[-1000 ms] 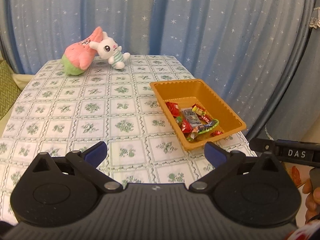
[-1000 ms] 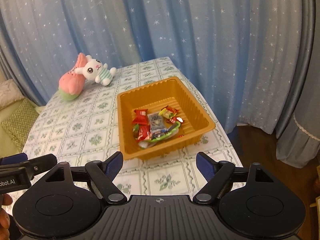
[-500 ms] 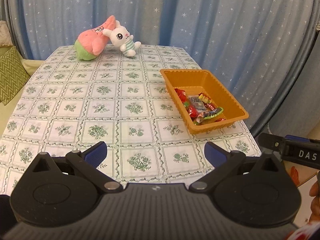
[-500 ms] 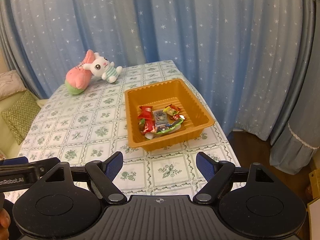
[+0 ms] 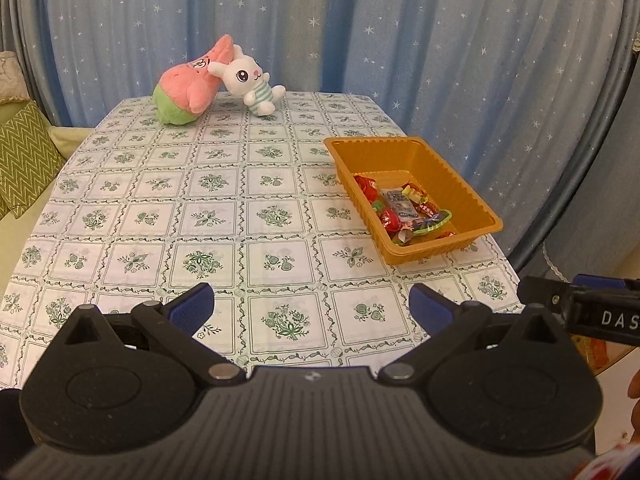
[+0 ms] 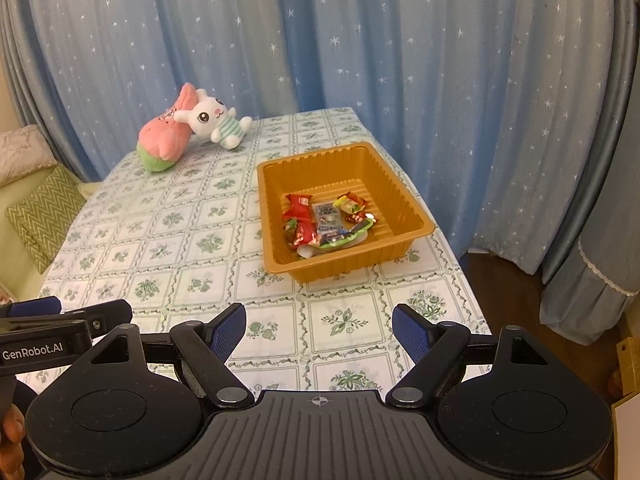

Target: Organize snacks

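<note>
On the far left corner of the table (image 5: 132,216) a pink and green plush toy (image 5: 188,88) lies, soft and round, with a white plush rabbit (image 5: 250,82) leaning against it. The tablecloth is white with green flower squares. The left gripper (image 5: 310,308) stands released over the near edge, its blue ribbed pads wide apart and nothing between them. The orange tray (image 5: 472,196) of glossy ribbed plastic, rectangular, lies ahead and to the right of it, near the right table edge. The snacks (image 5: 404,210), shiny wrapped pieces in red, green and yellow, are inside its near half. The right gripper (image 6: 318,328) is also released and empty; the tray (image 6: 276,216) lies straight ahead, apart from its pads.
</note>
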The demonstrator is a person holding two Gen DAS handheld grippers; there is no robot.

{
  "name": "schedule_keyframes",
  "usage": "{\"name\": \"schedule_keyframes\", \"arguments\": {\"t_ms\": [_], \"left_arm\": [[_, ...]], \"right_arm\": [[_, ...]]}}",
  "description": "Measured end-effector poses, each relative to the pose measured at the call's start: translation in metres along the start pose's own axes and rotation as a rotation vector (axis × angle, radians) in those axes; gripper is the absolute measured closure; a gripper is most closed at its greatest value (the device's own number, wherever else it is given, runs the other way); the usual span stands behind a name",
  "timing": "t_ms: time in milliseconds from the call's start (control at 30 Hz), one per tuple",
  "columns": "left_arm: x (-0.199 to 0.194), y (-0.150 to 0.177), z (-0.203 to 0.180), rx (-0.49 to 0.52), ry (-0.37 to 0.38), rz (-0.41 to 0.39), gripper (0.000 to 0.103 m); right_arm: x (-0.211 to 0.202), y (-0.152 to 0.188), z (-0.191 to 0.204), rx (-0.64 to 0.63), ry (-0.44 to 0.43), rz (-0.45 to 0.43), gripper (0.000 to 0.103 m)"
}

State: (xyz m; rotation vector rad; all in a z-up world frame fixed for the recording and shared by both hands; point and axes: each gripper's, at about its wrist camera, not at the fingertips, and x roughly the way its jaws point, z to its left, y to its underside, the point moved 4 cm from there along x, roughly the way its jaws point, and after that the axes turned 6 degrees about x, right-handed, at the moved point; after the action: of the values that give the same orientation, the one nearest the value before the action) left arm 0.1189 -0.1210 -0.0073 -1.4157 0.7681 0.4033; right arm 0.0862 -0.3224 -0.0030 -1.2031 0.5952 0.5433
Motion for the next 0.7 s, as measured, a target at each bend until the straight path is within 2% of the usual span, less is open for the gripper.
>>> {"name": "schedule_keyframes", "arguments": {"t_ms": [700], "left_arm": [[0.0009,-0.0001,-0.0007,0.010,0.008,-0.002,0.000]], "right_arm": [[0.0014,0.0010,0.0020,0.006,0.003,0.004,0.023]]}}
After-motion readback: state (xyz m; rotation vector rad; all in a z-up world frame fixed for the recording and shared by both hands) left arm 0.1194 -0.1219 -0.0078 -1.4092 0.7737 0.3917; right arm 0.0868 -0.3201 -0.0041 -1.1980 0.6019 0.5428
